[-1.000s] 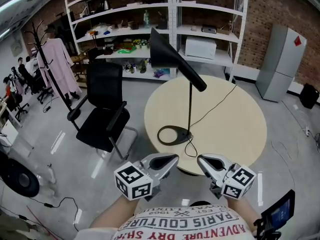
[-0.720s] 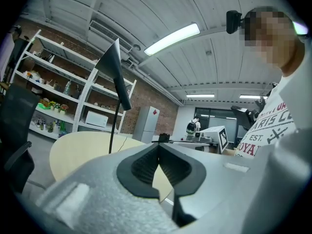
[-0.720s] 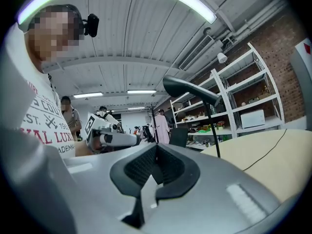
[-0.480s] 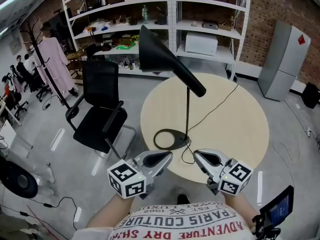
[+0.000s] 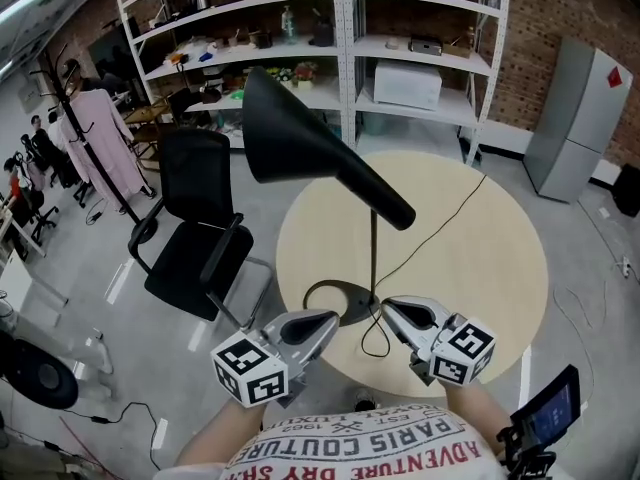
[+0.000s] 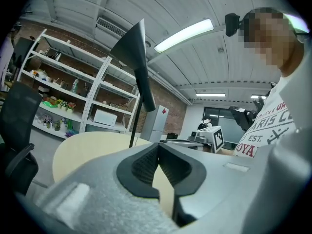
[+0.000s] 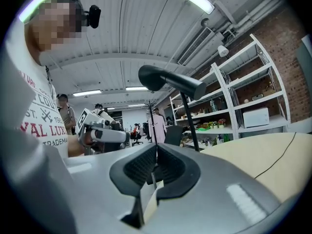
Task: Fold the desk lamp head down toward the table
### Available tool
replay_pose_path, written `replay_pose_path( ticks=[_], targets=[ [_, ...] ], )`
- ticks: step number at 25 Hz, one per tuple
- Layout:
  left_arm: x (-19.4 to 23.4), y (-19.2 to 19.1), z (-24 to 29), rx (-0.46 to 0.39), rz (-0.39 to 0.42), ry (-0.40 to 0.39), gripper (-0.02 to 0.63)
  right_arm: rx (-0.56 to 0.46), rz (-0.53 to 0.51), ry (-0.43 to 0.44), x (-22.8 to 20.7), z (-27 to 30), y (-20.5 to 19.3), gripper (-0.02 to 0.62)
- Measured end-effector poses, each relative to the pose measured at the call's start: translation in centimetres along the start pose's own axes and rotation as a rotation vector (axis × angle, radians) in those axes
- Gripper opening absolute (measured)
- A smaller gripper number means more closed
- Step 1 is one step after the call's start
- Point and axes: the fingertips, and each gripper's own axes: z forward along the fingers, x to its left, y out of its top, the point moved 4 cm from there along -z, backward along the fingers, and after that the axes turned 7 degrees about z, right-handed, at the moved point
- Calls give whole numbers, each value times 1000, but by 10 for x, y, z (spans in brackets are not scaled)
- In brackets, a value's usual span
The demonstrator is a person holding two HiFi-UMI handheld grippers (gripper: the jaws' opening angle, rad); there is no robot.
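Currently: desk lamp (image 5: 300, 143) upright near the front edge of the round table (image 5: 470, 258), both tongs empty beside its base.

Black office chair (image 5: 195, 238) just left of table; white metal shelving (image 5: 350, 28) behind, with microwave (image 5: 407, 85); grey cabinet (image 5: 583, 118) far right; coat rack (image 5: 85, 138) far left. Nothing between tongs and lamp. Shirt print reads "PARIS COUTURE", "ADVENTURE". Lamp matte black: wide cone head tilted up-left, thin stem (image 5: 373, 258), ring base (image 5: 340, 303), cord (image 5: 440, 223) trailing across pale tabletop. Left tongs (image 5: 333, 318) clenched, empty. Right tongs (image 5: 387, 306) all but closed, jaws just starting to part, nothing between.
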Motion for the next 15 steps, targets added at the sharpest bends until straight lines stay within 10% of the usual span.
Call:
replay_pose_path(
  ticks=[15],
  targets=[
    [34,16,-3,-31,17,87,2,45,-191,-143,-68,57,16,132]
  ],
)
